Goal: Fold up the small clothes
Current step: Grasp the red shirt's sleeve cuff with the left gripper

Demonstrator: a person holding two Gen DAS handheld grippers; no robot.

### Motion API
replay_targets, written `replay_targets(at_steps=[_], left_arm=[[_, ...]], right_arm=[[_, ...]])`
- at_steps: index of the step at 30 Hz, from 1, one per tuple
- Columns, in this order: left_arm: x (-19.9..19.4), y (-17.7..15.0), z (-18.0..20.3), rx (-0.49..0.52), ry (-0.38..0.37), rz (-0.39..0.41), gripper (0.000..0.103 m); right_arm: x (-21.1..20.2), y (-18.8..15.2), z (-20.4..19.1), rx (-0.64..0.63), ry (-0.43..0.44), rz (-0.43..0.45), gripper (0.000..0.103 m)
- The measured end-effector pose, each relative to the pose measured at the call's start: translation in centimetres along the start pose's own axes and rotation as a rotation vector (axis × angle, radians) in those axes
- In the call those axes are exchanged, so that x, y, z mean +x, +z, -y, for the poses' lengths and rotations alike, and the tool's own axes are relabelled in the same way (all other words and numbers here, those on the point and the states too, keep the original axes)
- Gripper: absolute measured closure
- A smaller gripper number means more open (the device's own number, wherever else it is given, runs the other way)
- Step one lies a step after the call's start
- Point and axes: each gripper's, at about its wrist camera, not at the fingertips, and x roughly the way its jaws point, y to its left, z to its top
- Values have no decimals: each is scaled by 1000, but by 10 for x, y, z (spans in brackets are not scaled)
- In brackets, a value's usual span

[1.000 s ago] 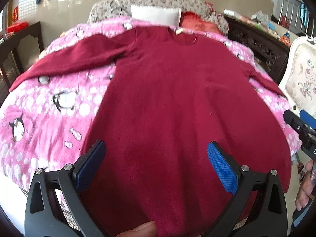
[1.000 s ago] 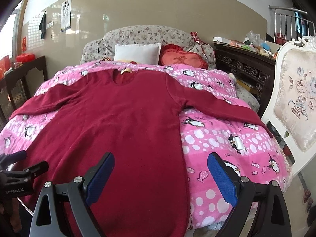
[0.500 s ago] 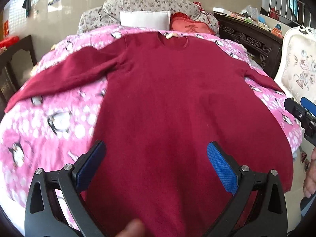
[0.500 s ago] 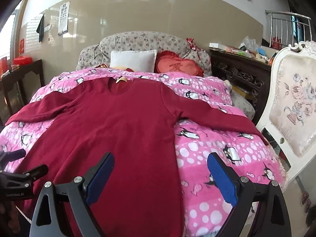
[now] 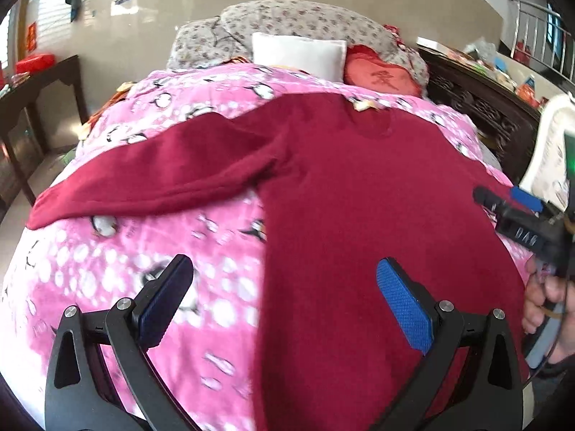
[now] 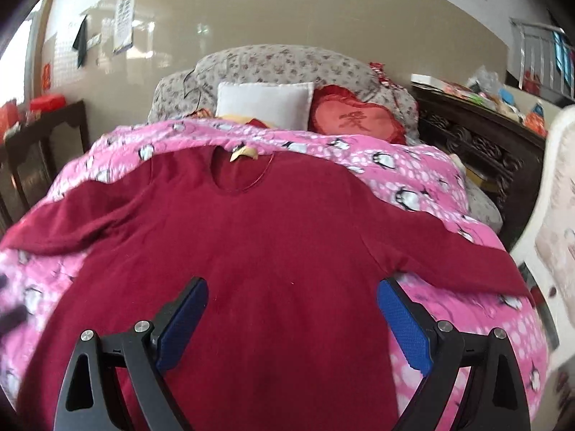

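**Both grippers spread above flat red top on bed**

My left gripper is spread wide, nothing between the blue pads. It hangs over the near left edge of the dark red long-sleeved top: one finger over the pink penguin blanket, the other over the red fabric. No contact visible.

My right gripper is also spread wide, empty, above the lower body of the top. In the left wrist view it shows at the right edge, held in my right hand.

The top lies flat, front up, spread across the blanket, neckline with a yellow tag pointing toward the pillows. Both sleeves lie stretched out sideways; left sleeve runs to the bed's left edge, right sleeve to the right edge.

White pillow and red heart cushion sit at the head. Frames somewhat blurred.
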Motion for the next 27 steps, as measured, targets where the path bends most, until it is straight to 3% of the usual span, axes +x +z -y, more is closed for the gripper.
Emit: replay_targets(at_steps=[3, 6, 10, 16, 20, 23, 25, 27], left_arm=[[15, 1, -17, -12, 26, -3, 1], [39, -7, -30, -75, 39, -56, 1], [59, -19, -29, -75, 40, -93, 1], [45, -6, -48, -65, 33, -58, 1], [11, 13, -106, -130, 47, 11, 1], [-8, 18, -171, -244, 59, 31, 1], [-12, 15, -223, -388, 39, 7, 1], [-10, 7, -278, -579, -41, -10, 1]], right_arm=[[28, -12, -3, -12, -1, -44, 9], [53, -20, 2, 10, -13, -131, 10], [60, -24, 8, 43, -8, -144, 11], [65, -29, 7, 34, -4, -168, 11], [62, -30, 5, 33, -3, -163, 11], [62, -30, 3, 27, -10, -162, 11], [61, -31, 2, 22, -15, -159, 11], [61, -31, 1, 18, -16, -158, 11]])
